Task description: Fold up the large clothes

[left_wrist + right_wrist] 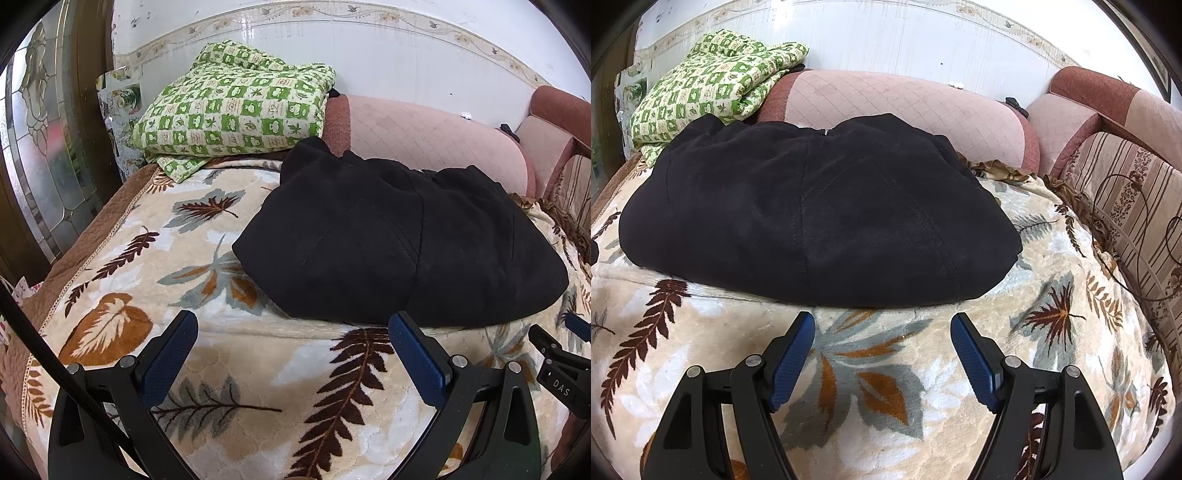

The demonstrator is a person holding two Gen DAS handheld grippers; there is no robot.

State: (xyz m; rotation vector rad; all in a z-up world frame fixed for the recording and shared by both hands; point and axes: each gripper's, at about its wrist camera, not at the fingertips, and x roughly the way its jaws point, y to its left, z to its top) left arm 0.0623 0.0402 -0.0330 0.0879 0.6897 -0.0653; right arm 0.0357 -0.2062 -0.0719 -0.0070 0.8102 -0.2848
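Black garment lay folded in a compact bundle on the leaf-print blanket; I judged folding nearly finished. My left gripper and right gripper stood open, empty.

Both cameras ride just behind their own fingers, tilted down over the near edge of the leaf-patterned blanket and facing the sofa back. The left one sits further left, catching a glass door. Both share the dark folded garment and green checked cloth, seemingly near.
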